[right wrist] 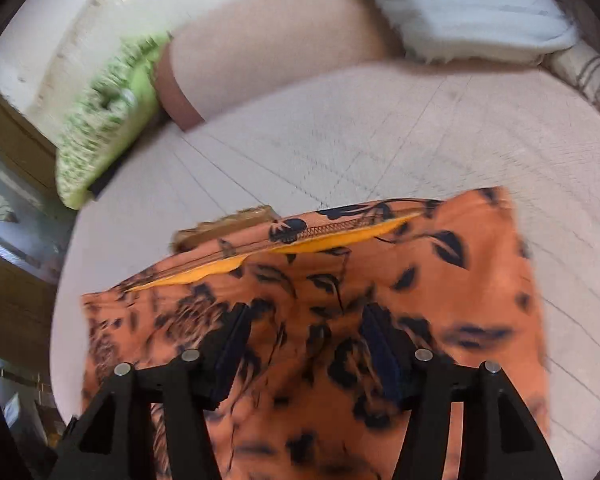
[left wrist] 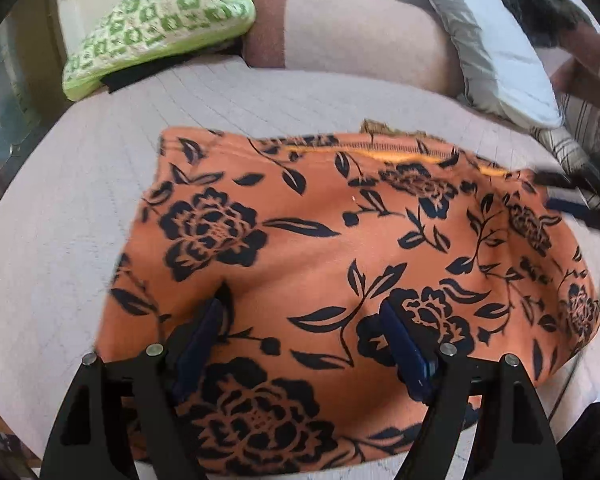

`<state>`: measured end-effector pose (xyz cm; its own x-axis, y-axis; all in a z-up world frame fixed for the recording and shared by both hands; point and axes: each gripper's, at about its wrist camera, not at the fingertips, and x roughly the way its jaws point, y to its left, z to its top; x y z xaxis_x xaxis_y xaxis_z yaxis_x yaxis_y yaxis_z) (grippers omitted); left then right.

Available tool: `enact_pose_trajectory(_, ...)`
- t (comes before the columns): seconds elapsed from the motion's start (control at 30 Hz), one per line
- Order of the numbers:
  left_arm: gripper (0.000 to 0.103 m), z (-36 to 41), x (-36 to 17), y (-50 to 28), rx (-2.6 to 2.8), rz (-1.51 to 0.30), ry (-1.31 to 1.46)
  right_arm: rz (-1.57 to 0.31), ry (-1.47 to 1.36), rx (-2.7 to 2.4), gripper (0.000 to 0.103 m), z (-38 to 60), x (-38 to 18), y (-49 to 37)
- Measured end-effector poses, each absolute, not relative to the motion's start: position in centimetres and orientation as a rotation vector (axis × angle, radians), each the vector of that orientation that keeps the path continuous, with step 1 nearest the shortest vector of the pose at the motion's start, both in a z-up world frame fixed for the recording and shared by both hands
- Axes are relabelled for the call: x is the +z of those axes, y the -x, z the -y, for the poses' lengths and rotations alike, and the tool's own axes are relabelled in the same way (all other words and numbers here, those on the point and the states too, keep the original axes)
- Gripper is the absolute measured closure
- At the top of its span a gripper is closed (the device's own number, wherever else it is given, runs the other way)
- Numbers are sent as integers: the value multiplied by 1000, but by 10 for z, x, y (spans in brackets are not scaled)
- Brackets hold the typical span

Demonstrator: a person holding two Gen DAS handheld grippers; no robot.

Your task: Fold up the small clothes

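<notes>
Garment point(left wrist: 340, 264), orange floral, lies spread on bed point(left wrist: 60, 240). Left claw point(left wrist: 304, 316) and right claw point(right wrist: 304, 320) both released, fingers wide apart over the cloth. Green pillow point(left wrist: 160, 20) behind.

An orange floral-print garment point(left wrist: 340, 264) lies spread on a pale quilted bed cover point(left wrist: 60, 240), a tan knitted piece point(left wrist: 380, 126) showing from under its far edge. Behind it, a beige bolster cushion point(left wrist: 360, 36) lies across the bed, with a green-and-white patterned pillow point(left wrist: 160, 20) to its left and a white and grey pillow point(left wrist: 500, 60) to its right. Both grippers, the left gripper point(left wrist: 300, 308) and the right gripper point(right wrist: 304, 316), stand over the garment's near part.
</notes>
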<state>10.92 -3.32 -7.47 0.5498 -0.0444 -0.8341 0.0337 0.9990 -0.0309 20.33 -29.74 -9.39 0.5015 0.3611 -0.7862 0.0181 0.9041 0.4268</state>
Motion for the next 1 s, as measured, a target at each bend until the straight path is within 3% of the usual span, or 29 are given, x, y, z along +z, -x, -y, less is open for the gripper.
enact_pose_trajectory(0.2,22,36,-54,-90,-49,-952,74,-1004,-611,274,40,347,-96,-73)
enact_pose_trajectory(0.37,22,68,-53,-80,-95,-958,48,-1018,-899,168,35,380,-153,4)
enact_pose_trajectory(0.67,22,105,-62,-84,-120,-980,-5,-956,-1127,97,35,418,-186,-15)
enact_pose_trajectory(0.77,22,113,-75,-92,-107,-1003,-49,-959,-1134,60,40,417,-190,-24)
enact_pose_trajectory(0.83,20,118,-95,-100,-90,-1072,-101,-967,-1101,38,56,416,-187,-29)
enact_pose_trajectory(0.9,20,119,-89,-98,-88,-1049,-111,-997,-1067,15,62,413,-187,-36)
enact_pose_trajectory(1.0,20,114,-73,-91,-104,-1009,-70,-997,-1049,11,62,412,-180,-39)
